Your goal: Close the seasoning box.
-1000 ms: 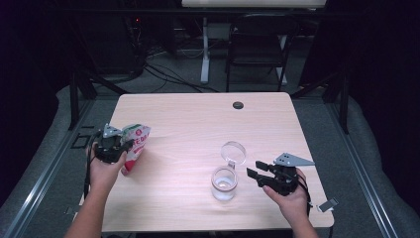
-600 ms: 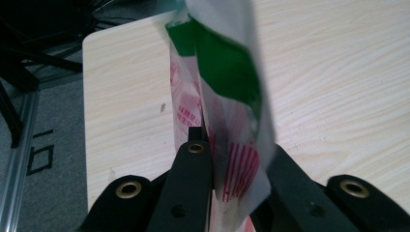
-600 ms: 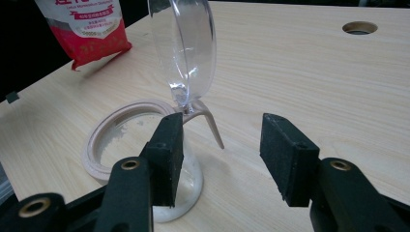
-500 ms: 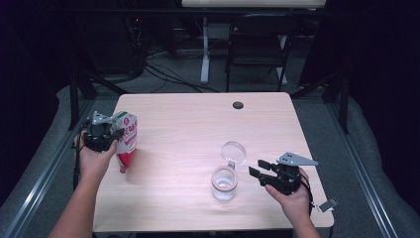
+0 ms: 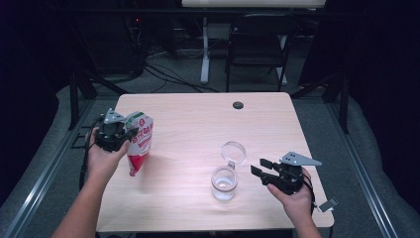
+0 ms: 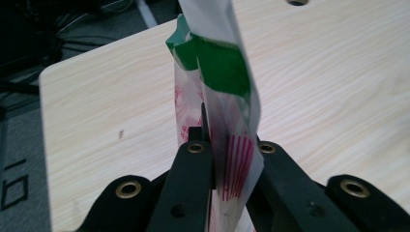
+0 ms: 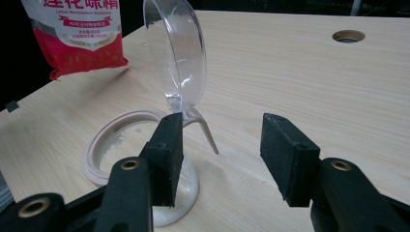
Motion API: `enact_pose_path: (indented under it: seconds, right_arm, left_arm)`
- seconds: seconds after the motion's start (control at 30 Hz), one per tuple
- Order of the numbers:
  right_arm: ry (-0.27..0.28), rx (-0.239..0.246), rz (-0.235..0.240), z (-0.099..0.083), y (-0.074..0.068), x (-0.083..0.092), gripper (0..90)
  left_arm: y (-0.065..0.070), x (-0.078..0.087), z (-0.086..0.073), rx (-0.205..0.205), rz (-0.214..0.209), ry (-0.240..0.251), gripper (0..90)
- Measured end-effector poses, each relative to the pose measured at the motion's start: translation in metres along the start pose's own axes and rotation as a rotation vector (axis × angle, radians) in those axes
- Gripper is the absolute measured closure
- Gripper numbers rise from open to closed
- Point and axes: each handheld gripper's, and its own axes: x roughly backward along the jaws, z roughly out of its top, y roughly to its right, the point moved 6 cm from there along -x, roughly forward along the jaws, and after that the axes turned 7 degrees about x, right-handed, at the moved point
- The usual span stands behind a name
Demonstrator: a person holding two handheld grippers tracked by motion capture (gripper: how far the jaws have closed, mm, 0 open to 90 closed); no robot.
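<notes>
On my right, the right gripper sits low at the near right of the table, held level in the hand. Its jaws are spread with nothing between them; in the right gripper view the pads stand well apart, bare wood behind the gap.

Just beside that gripper, toward the table's middle, stands the jar, clear, upright, with a pale ring at its mouth. Its hinged lid is flipped open and stands on edge at the jar's far side. The jar looks to hold a little white matter at the bottom; I cannot tell what it is. The right gripper does not touch the jar.

On my left, the left gripper is raised at the table's left edge, held in the left hand. Its jaws are pressed together on the top of the pouch. In the left gripper view the pouch runs up between the two black jaws, pinched flat, green band above, red print below. The pouch hangs from that grip, its lower end near or at the tabletop; contact I cannot confirm. Pouch and jar are well apart.

Farther off, a round cable hole sits near the table's far edge. Beyond the table, a dark chair and floor cables.
</notes>
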Motion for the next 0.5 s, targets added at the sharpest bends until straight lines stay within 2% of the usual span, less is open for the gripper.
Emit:
enact_pose_path:
  seconds: [0.2,0.5]
  right_arm:
    - [0.006,-0.009,-0.005,0.000,0.002,0.002,50.2]
    - [0.003,0.036,-0.011,0.003,0.000,0.004,53.8]
  left_arm:
    - [0.040,-0.003,0.007,-0.071,-0.084,0.009,90.0]
    - [0.101,-0.007,0.011,-0.186,-0.180,0.018,90.0]
